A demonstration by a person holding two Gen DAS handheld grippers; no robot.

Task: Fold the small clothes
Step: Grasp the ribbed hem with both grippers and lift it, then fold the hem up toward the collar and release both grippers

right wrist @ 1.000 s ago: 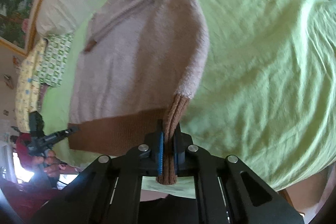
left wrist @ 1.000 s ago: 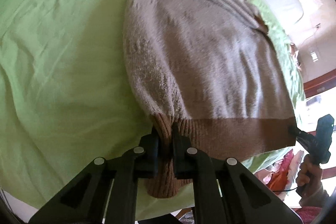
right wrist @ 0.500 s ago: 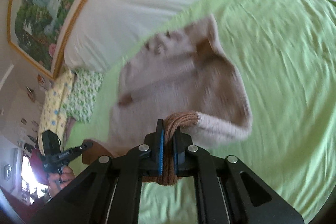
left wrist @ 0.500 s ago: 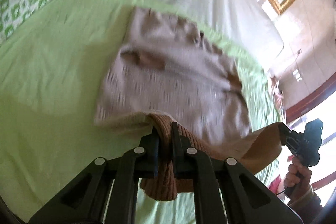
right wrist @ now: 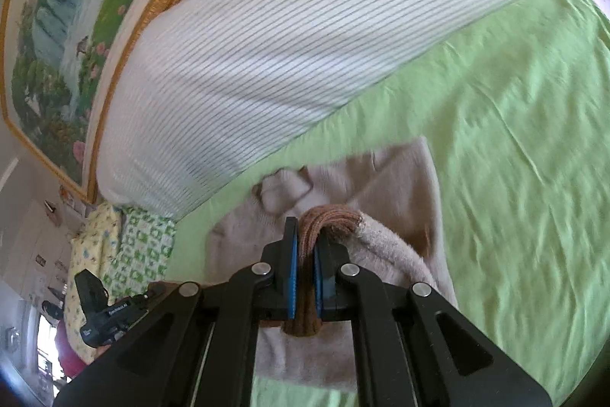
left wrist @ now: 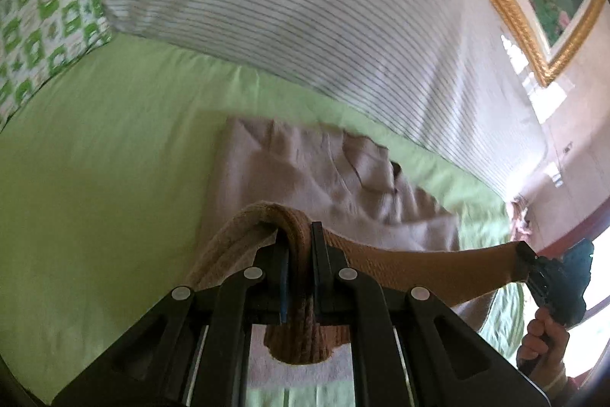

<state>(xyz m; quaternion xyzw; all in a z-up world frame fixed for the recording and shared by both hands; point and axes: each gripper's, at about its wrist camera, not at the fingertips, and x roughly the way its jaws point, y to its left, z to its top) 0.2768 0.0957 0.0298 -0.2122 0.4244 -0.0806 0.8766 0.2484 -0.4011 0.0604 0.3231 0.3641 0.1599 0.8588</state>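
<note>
A small beige knit sweater (left wrist: pixel 305 174) with a brown ribbed hem (left wrist: pixel 419 266) lies on the green bed sheet (left wrist: pixel 95 178). My left gripper (left wrist: pixel 299 239) is shut on the brown hem and cuff at one bottom corner, lifted above the bed. My right gripper (right wrist: pixel 305 235) is shut on the brown cuff and hem (right wrist: pixel 328 216) at the other corner. The hem stretches between them over the sweater's upper part (right wrist: pixel 381 178). The right gripper also shows in the left wrist view (left wrist: pixel 553 277), and the left gripper in the right wrist view (right wrist: pixel 110 311).
A white striped pillow (left wrist: pixel 305 6) lies along the head of the bed, just beyond the sweater's collar. A green-and-white patterned pillow (left wrist: pixel 42 14) lies at the left. A gold-framed painting (right wrist: pixel 76 6) hangs on the wall behind. The green sheet (right wrist: pixel 514 140) extends to the right.
Both grippers lifted the sweater's bottom hem off the bed and carried it toward the collar and pillow. The lower half now arches over the upper half.
</note>
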